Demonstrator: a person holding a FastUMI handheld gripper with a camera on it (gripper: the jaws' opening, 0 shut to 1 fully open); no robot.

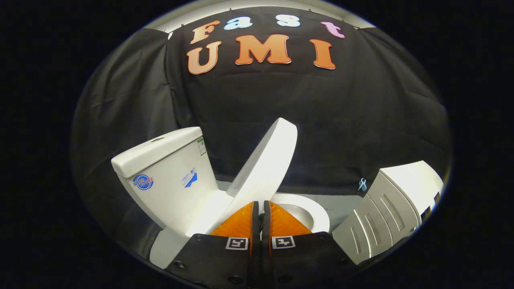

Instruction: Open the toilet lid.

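Note:
A white toilet stands just ahead of me, with its tank [168, 176] to the left of the fingers. The toilet lid [265, 164] is raised partway and slants up from its hinge by the tank, its free end high against the black cloth. Under it, the white seat and bowl [317, 216] show to the right of the fingers. My gripper [261, 204] is shut, with only a thin dark slit between the fingers. The fingertips sit at the lid's near lower edge. I cannot tell whether they touch it.
A white ribbed plastic unit [385, 212] stands close on the right of the bowl. A strip of grey floor [341, 202] runs between them. Black cloth [321, 120] walls the booth behind and to the left of the tank.

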